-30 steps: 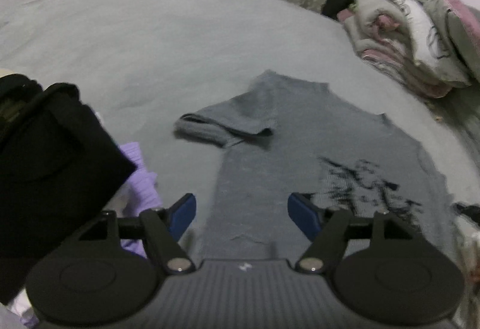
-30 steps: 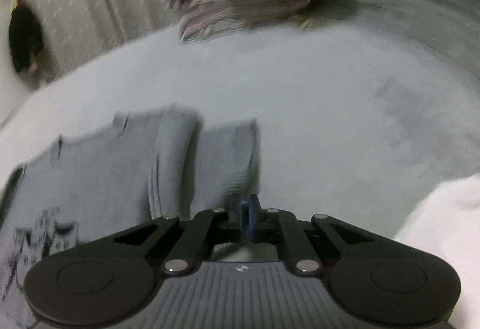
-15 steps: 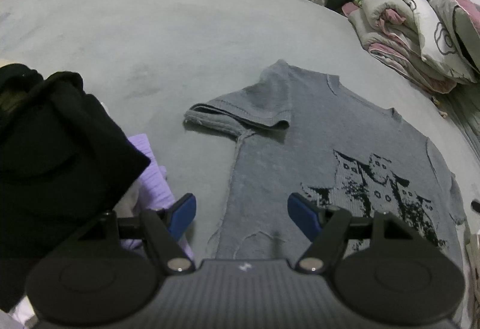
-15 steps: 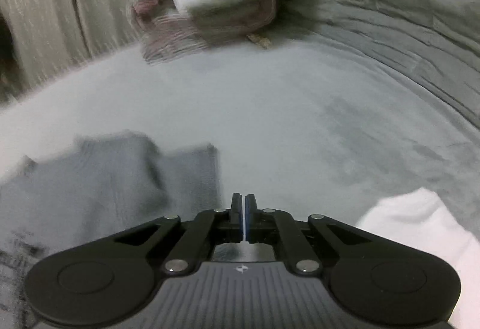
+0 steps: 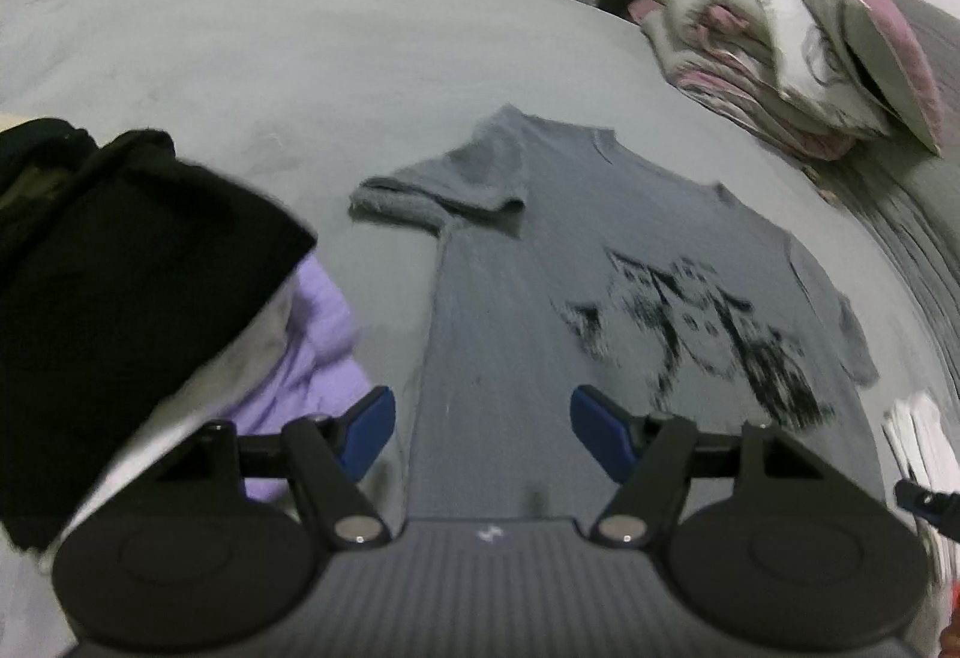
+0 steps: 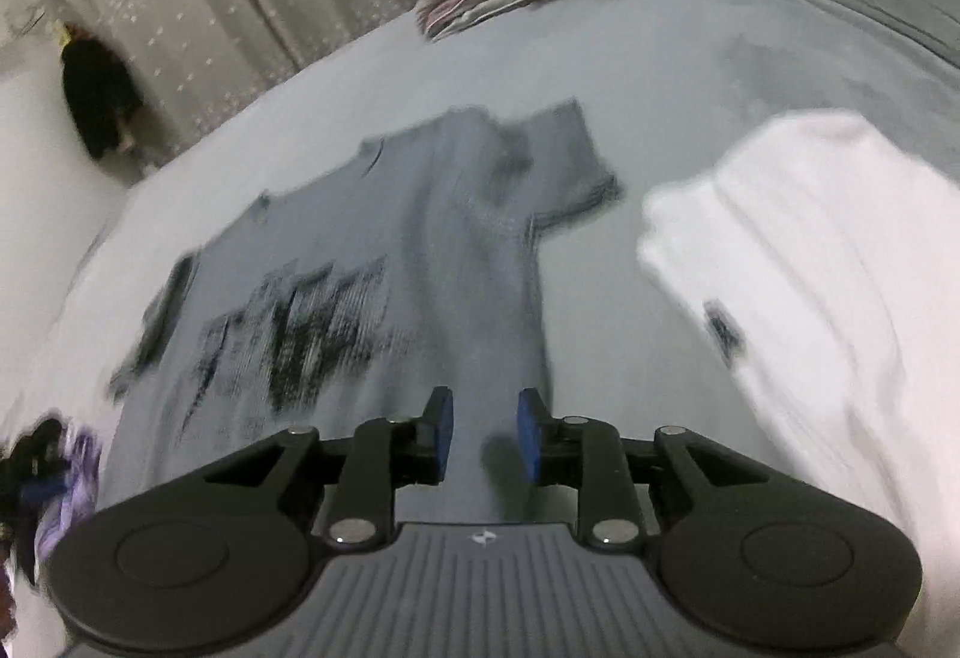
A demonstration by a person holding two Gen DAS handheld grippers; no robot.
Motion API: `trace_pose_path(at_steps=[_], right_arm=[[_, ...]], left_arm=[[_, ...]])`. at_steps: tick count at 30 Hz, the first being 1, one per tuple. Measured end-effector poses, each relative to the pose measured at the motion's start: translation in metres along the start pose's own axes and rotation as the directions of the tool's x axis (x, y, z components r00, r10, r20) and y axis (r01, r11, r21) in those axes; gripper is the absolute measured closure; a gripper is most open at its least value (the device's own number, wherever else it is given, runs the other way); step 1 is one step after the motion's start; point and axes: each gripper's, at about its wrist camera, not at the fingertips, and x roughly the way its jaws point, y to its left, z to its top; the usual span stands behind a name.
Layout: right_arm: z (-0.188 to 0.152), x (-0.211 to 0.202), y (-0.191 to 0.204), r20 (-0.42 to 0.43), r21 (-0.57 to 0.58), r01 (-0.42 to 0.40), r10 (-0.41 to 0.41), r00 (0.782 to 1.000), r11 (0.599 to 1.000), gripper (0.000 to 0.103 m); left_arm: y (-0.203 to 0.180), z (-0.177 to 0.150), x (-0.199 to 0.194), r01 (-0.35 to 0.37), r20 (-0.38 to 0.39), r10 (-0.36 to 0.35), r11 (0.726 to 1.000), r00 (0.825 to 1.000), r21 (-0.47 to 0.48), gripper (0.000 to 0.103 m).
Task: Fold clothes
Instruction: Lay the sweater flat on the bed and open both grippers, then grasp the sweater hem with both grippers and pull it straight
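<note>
The grey T-shirt (image 5: 540, 310) lies spread flat on the bed (image 5: 300, 58), sleeves barely tucked, folding hardly begun. Left tool (image 5: 480, 418) gapes empty; right tool (image 6: 485, 433), just opening, holds nothing.

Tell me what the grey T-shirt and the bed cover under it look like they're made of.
Grey T-shirt: looks like soft ribbed knit, probably cotton jersey, matte, with fine vertical lines and a black print. Bed cover: seems a plush, velvety fabric, since darker brushed patches show in its nap. Motion blur leaves both uncertain.

Grey bed (image 5: 300, 58) bears grey T-shirt (image 5: 510, 310), clothes, folded bedding (image 5: 780, 58).
</note>
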Motion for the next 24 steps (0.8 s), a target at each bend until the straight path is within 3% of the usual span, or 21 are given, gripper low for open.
trace_pose_path(at_steps=[5, 10, 14, 15, 17, 19, 22, 24], right_arm=[[-0.057, -0.032, -0.002, 0.013, 0.027, -0.004, 0.004, 1.0, 1.0, 0.076], [-0.088, -0.047, -0.002, 0.032, 0.016, -0.017, 0.016, 0.999, 1.0, 0.07], [-0.109, -0.057, 0.006, 0.055, -0.024, -0.022, 0.023, 0.998, 0.999, 0.064], [-0.113, -0.059, 0.007, 0.061, -0.032, -0.023, 0.025, 0.998, 0.999, 0.064], [-0.123, -0.06, 0.016, 0.079, -0.067, -0.009, 0.014, 0.997, 0.998, 0.064], [-0.132, -0.058, 0.03, 0.113, -0.135, 0.04, -0.025, 0.993, 0.99, 0.064], [-0.141, -0.056, 0.046, 0.152, -0.212, 0.084, -0.052, 0.987, 0.974, 0.089], [-0.141, -0.058, 0.052, 0.167, -0.239, 0.095, -0.055, 0.984, 0.966, 0.091]], left_arm=[[0.023, -0.031, -0.033, 0.024, -0.008, -0.024, 0.999, 1.0, 0.03, 0.037], [0.045, -0.059, -0.052, 0.029, -0.031, -0.028, 0.999, 0.999, 0.027, 0.037], [0.04, -0.083, -0.05, 0.051, -0.065, -0.048, 0.997, 0.997, 0.052, 0.037], [0.038, -0.089, -0.048, 0.051, -0.072, -0.047, 0.997, 0.996, 0.061, 0.042], [0.032, -0.102, -0.039, 0.046, -0.1, -0.037, 0.995, 0.994, 0.088, 0.094], [0.03, -0.106, -0.036, 0.043, -0.114, -0.032, 0.995, 0.993, 0.094, 0.095], [0.036, -0.098, -0.043, 0.073, -0.113, -0.068, 0.997, 0.991, 0.038, 0.095], [0.048, -0.087, -0.056, 0.097, -0.081, -0.098, 0.995, 0.992, -0.019, 0.095]])
